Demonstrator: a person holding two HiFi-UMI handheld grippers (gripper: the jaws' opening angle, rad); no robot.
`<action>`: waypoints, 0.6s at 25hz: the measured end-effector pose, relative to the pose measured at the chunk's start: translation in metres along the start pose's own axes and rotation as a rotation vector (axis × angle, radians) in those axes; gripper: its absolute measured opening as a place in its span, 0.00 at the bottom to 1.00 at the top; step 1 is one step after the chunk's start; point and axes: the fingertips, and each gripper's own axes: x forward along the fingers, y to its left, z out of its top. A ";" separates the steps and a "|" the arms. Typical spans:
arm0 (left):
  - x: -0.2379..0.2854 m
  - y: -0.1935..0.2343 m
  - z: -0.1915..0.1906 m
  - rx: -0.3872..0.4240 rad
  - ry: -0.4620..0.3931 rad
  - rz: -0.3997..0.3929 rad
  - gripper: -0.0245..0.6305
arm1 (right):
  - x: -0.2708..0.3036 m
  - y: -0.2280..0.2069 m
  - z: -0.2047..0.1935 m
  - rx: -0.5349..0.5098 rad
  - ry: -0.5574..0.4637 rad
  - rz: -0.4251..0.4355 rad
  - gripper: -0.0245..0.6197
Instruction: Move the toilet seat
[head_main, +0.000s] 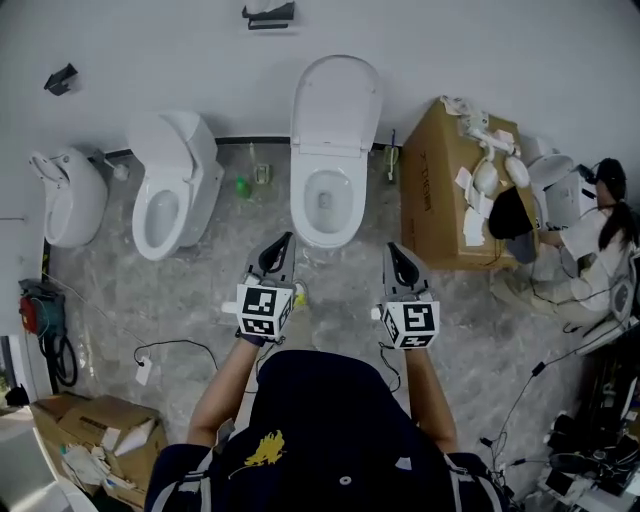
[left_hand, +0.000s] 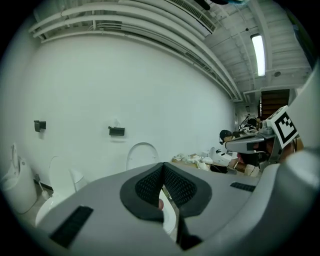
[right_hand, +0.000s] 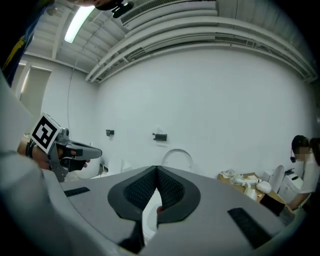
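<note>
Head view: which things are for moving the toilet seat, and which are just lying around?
For the job:
middle toilet, lid up
left gripper, jaws shut, empty
right gripper, jaws shut, empty

Just lying about:
second toilet to its left
cardboard box
green bottle

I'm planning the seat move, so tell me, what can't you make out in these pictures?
Toilet bowl: mostly hidden by the left gripper and right gripper in their own views; only the lid shows.
Seat: head view, too small to tell from the rim.
Green thing: head view, too small to name.
</note>
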 end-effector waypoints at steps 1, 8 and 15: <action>0.010 0.010 -0.001 0.013 0.013 -0.009 0.07 | 0.013 -0.004 -0.004 0.005 0.029 -0.015 0.08; 0.071 0.072 -0.007 0.054 0.062 -0.075 0.07 | 0.086 -0.014 -0.014 0.018 0.127 -0.064 0.08; 0.107 0.080 -0.053 -0.028 0.154 -0.084 0.07 | 0.129 -0.016 -0.037 0.037 0.175 -0.031 0.08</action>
